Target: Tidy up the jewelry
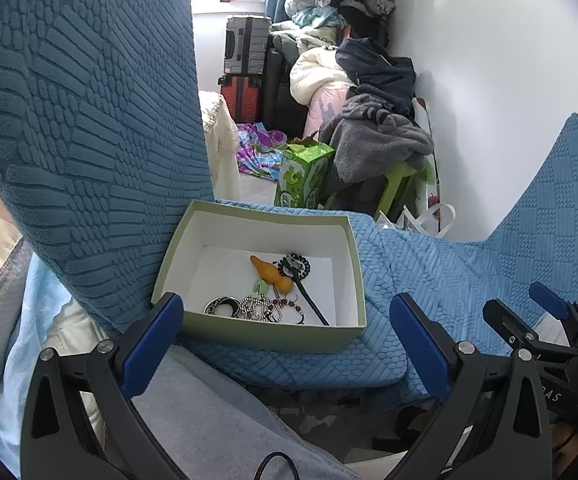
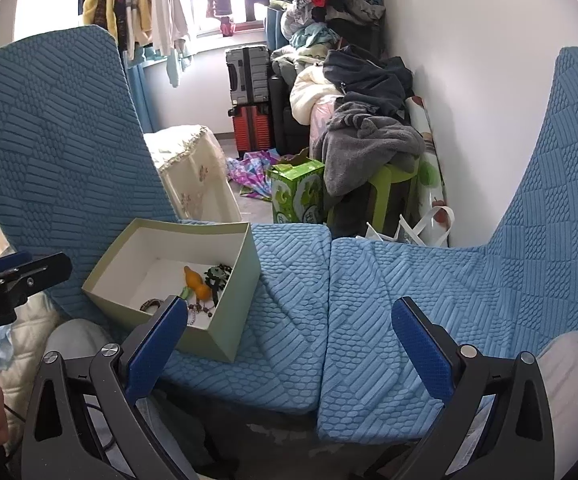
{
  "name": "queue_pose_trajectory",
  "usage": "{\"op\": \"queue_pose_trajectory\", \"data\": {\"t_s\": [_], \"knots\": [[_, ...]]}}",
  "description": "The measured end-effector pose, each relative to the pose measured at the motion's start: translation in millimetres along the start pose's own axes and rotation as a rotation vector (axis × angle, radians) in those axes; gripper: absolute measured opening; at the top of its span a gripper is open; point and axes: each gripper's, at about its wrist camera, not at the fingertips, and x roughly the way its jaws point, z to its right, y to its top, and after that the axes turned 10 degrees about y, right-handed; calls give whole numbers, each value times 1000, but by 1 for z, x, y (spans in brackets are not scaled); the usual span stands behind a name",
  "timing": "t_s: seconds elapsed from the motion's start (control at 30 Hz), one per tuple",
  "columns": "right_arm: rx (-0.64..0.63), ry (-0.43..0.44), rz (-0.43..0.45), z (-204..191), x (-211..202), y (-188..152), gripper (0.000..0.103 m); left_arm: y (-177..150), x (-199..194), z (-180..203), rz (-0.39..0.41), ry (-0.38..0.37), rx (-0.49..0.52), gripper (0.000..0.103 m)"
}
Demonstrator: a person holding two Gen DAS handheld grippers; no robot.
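- I'm in a lived-in home bedroom.
- Clothes (image 2: 149,8) hang by the far window.
- Suitcases (image 2: 249,96) are stacked beside heaped laundry (image 2: 365,120).

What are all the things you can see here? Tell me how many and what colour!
box: 1, pale green outside, white inside, on the left blue cushion
jewelry: several pieces, orange, black, silver, green, inside the box
blue chair cushions: 2 seats, side by side
suitcases: 2, grey on red, far back
green carton: 1, on the floor
clothes pile: many, mixed colours, along the wall
green stool: 1, under grey clothes
left gripper: black, blue fingers, open
right gripper: black, blue fingers, open
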Motion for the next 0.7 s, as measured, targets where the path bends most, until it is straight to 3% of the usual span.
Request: {"op": "queue_pose_trajectory", "data": {"t_s": [0.7], "knots": [[9, -8, 5, 0, -2, 0, 102, -1, 5, 2, 3, 15, 16, 102]]}}
